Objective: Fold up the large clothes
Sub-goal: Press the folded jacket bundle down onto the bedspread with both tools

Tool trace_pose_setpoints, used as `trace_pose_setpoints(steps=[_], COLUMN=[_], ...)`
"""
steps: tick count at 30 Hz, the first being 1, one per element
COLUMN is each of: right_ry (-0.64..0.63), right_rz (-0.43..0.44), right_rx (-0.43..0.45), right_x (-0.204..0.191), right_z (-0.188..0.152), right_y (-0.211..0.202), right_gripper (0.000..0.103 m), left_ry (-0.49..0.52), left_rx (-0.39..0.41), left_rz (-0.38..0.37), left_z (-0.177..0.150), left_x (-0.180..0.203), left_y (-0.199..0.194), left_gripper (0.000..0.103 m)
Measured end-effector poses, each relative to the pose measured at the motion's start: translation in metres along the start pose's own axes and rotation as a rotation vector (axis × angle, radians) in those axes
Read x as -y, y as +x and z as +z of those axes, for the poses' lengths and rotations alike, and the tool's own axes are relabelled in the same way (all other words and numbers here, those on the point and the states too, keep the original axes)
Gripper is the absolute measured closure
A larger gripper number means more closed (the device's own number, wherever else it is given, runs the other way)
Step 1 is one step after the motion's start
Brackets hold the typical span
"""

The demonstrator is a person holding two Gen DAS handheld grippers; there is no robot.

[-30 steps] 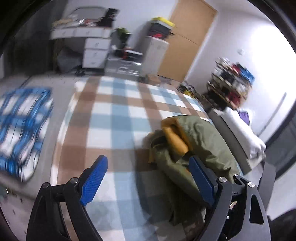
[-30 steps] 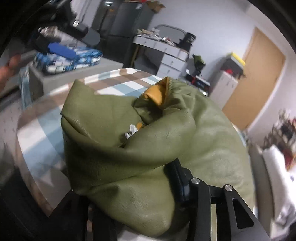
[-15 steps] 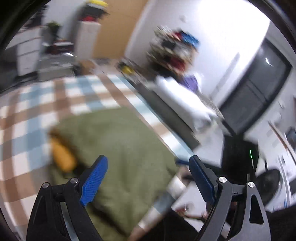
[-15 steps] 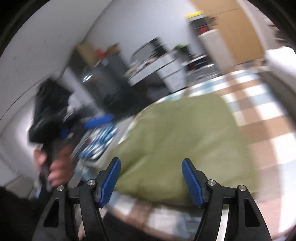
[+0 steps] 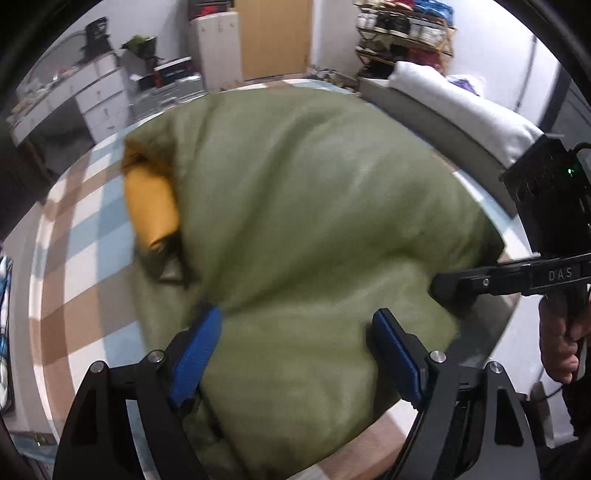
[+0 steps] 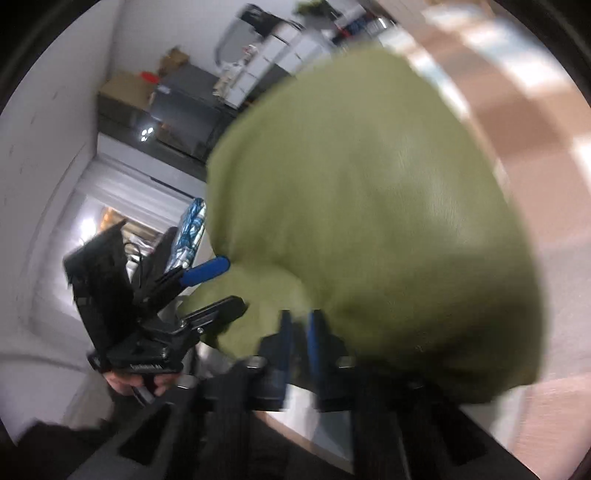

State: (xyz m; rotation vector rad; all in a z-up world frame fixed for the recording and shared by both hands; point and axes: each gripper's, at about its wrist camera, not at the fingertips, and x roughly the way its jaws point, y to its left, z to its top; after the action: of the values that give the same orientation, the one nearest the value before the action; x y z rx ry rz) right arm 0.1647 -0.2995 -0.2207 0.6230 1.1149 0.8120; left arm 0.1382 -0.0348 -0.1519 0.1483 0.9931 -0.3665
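An olive green jacket with a mustard yellow lining lies bunched on the checked table. My left gripper is open, its blue pads on either side of the jacket's near edge. In the right wrist view the jacket fills the frame, blurred. My right gripper has its blue pads close together at the jacket's near edge, seemingly pinching the cloth. The right gripper also shows at the jacket's right edge in the left wrist view.
A white bolster lies on a grey bench beyond the table. White drawers, a wooden door and a cluttered shelf stand at the back. A blue patterned cloth lies left of the table.
Both grippers have swung in to the jacket's near edge. The right gripper's jaws, wide open half a second ago, have closed on the cloth. The left stays open.
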Motion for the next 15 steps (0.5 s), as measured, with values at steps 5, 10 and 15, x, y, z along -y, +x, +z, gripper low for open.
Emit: trace_pose_setpoints(steps=[5, 10, 15], right_ry=[-0.074, -0.077, -0.071], right_rz=[-0.048, -0.073, -0.082], right_rx=[0.006, 0.022, 0.052], right_x=[-0.008, -0.008, -0.005], right_z=[0.002, 0.003, -0.002], right_y=[0.001, 0.004, 0.006], right_gripper=[0.103, 0.103, 0.103], left_ry=[-0.181, -0.268, -0.185], left_rx=[-0.024, 0.104, 0.107], left_rz=[0.010, -0.140, -0.280], left_z=[-0.008, 0.031, 0.091], left_x=[-0.036, -0.047, -0.032], left_y=[-0.010, -0.068, -0.058], left_gripper=[0.023, 0.024, 0.021])
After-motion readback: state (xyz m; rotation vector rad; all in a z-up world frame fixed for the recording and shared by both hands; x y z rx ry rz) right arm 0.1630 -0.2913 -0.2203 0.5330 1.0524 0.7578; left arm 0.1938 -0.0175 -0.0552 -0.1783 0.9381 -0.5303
